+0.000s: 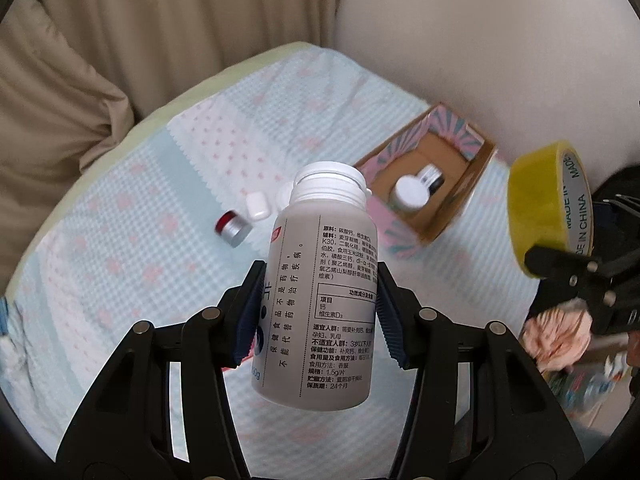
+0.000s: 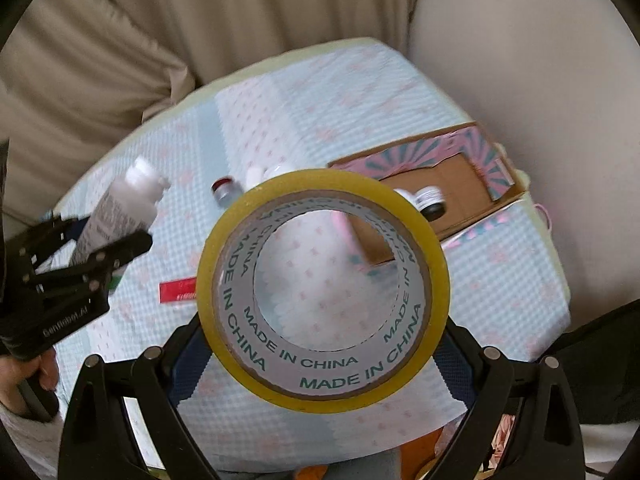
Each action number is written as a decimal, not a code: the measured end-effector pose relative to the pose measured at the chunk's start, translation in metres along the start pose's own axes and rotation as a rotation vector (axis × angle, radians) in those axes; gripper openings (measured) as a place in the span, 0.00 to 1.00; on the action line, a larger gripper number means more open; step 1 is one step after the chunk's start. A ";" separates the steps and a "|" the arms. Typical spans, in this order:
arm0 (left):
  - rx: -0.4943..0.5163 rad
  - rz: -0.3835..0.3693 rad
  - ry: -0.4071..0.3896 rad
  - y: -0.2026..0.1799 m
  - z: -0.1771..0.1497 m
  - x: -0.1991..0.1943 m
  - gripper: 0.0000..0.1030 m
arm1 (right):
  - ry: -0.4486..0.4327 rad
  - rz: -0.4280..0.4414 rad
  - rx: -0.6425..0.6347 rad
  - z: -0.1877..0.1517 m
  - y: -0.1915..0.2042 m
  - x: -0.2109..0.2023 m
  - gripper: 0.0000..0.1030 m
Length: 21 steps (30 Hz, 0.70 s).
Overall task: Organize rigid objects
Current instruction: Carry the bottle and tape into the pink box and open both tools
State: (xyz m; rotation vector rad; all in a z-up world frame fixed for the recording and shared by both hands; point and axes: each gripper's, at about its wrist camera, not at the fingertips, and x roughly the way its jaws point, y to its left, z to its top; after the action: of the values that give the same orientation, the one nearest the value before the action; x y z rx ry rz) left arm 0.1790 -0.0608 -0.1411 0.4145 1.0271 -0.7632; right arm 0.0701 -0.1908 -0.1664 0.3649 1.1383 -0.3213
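The left hand-held gripper point(image 1: 318, 312) is closed on a white supplement bottle point(image 1: 320, 296), its blue ribbed pads point(image 1: 250, 312) pressing both sides of the label. The bottle hangs clear above the table point(image 1: 120, 240), tilted a little, with its white cap point(image 1: 330, 186) pointing away from the camera. In the right wrist view this gripper enters from the left edge, a bare hand point(image 2: 24, 372) wrapped round its handle, the bottle slanting up and to the right.

The right hand-held gripper point(image 2: 320, 344) is clamped on a roll of yellow packing tape point(image 2: 324, 292), held on edge off the table so the core printed "MADE IN CHINA" faces the camera.

On the table's pale blue and pink patterned cloth, beyond the bottle, lie a small silver-capped vial with a red end point(image 1: 232, 228) and a small white case point(image 1: 258, 208), close together. To their right sits an open cardboard box point(image 1: 476, 184) with pink and teal flaps; inside stand a white-capped container point(image 1: 410, 192) and a ribbed-capped jar point(image 1: 432, 176), touching. A red strip point(image 2: 178, 292) lies flat on the cloth nearer the grippers.
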 end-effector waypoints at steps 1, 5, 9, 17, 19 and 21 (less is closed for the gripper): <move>-0.012 -0.001 -0.003 -0.005 0.003 0.003 0.47 | -0.007 0.002 0.003 0.004 -0.011 -0.004 0.92; -0.058 0.018 -0.011 -0.037 0.022 0.015 0.47 | -0.015 0.030 0.031 0.020 -0.059 -0.011 0.92; -0.115 0.018 -0.008 -0.073 0.046 0.036 0.47 | -0.011 0.063 0.051 0.046 -0.115 -0.006 0.92; -0.200 -0.022 0.024 -0.129 0.090 0.109 0.47 | 0.039 0.086 0.063 0.098 -0.203 0.034 0.92; -0.213 -0.027 0.035 -0.139 0.100 0.130 0.47 | 0.061 0.091 0.063 0.107 -0.215 0.046 0.92; -0.223 -0.029 0.050 -0.147 0.107 0.148 0.47 | 0.095 0.105 0.077 0.118 -0.227 0.066 0.92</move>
State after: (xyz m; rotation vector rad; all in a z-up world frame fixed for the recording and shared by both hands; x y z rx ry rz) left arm 0.1804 -0.2829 -0.2158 0.2276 1.1538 -0.6585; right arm 0.0945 -0.4504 -0.2103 0.5108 1.1976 -0.2581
